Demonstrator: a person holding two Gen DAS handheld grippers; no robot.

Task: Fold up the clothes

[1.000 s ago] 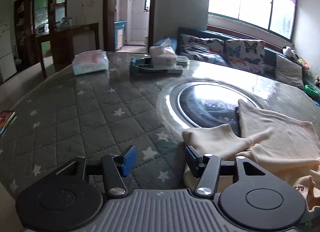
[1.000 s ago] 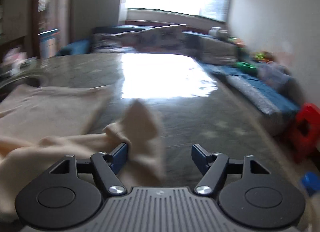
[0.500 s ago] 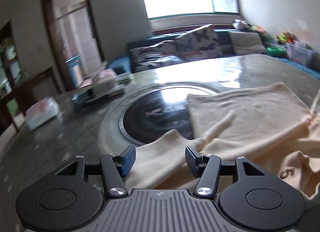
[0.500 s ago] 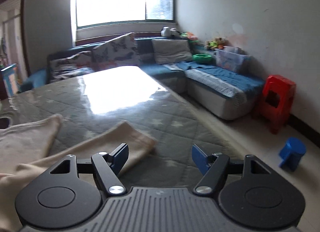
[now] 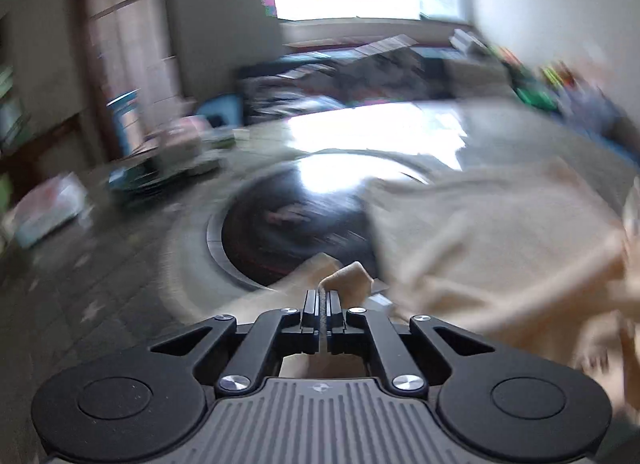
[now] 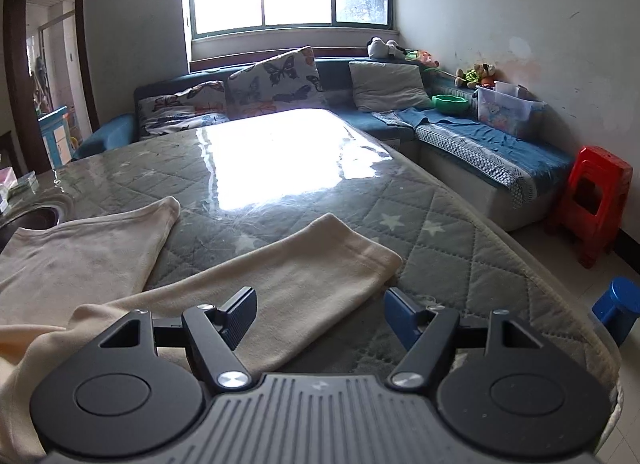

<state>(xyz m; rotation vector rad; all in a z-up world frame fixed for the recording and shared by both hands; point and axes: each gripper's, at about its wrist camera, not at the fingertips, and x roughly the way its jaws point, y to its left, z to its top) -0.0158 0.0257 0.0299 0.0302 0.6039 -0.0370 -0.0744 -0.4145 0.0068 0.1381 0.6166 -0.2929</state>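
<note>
Right wrist view: the grey star-quilted counter under clear glossy film spreads ahead of the jaws, and the cream soft-fabric garment lies on it, one flat sleeve reaching just under and between the right gripper, whose jaws stand wide apart, gripping nothing. The left gripper has just closed its jaws, pinching a fold of that garment, which spreads ahead and right of them.

We see a cream garment on a grey-green quilted worktop patterned with pale stars. Behind it sit butterfly-print cushions, a red stool and a blue one.
</note>
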